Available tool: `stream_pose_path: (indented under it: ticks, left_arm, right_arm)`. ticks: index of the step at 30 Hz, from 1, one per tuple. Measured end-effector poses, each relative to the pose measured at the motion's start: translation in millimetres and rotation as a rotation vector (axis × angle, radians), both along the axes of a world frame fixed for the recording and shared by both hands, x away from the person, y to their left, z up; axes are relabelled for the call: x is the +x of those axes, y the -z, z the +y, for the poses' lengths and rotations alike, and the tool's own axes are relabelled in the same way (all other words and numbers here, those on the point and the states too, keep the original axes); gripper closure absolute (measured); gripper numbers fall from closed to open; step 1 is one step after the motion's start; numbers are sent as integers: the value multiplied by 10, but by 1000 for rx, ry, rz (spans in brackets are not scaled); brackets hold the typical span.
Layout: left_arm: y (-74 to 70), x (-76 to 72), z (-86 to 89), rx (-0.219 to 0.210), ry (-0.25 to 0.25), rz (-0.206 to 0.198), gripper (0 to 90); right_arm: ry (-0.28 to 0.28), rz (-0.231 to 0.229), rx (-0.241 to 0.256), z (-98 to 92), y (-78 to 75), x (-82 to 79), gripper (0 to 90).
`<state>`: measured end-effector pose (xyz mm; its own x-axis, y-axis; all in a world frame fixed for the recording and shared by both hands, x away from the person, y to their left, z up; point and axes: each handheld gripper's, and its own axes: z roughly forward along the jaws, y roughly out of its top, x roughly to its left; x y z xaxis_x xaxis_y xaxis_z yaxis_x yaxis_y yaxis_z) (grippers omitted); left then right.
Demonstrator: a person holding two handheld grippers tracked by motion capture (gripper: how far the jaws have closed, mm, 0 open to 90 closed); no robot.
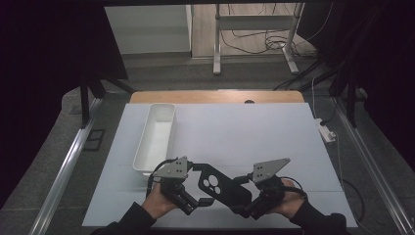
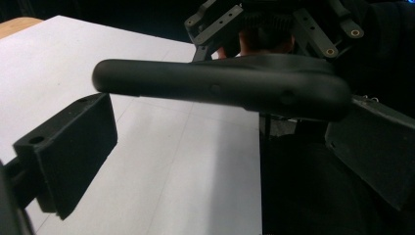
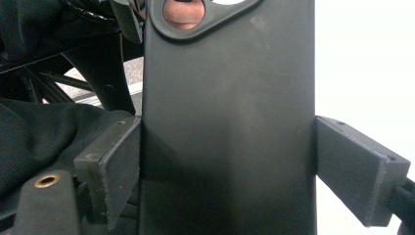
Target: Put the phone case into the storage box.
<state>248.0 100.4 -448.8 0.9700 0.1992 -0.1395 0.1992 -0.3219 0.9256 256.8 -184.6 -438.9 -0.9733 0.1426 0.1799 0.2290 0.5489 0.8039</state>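
Handover stage: right gripper [image 3: 227,161] fingers clamp the black phone case [image 1: 222,185] above the near counter [image 1: 254,132]; left gripper [image 2: 215,147] gapes around its end, should close next.

- High view: the white table cover [image 1: 244,142] evenly lit from above, surroundings sunk in darkness.
- Left gripper view: phone case [image 2: 220,85] soft, out of focus.
- Right gripper view: background blown out white.
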Motion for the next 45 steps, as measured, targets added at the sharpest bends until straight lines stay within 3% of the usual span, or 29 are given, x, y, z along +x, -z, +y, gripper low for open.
stream_pose_path:
  ticks: [23,27,40,45]
  left_arm:
    - [42,18,-54,-43,88,16,11]
    - [45,15,-52,-65,99,20,18]
    - [40,46,-1,-113,130,56,103]
    - [22,45,-8,-106,128,69,125]
  right_arm:
    - [-56,0,11,64,7,-34,143]
    - [-63,-2,5,69,7,-39,143]
    - [-80,-17,8,67,12,-50,140]
    - [-81,-28,3,69,22,-47,136]
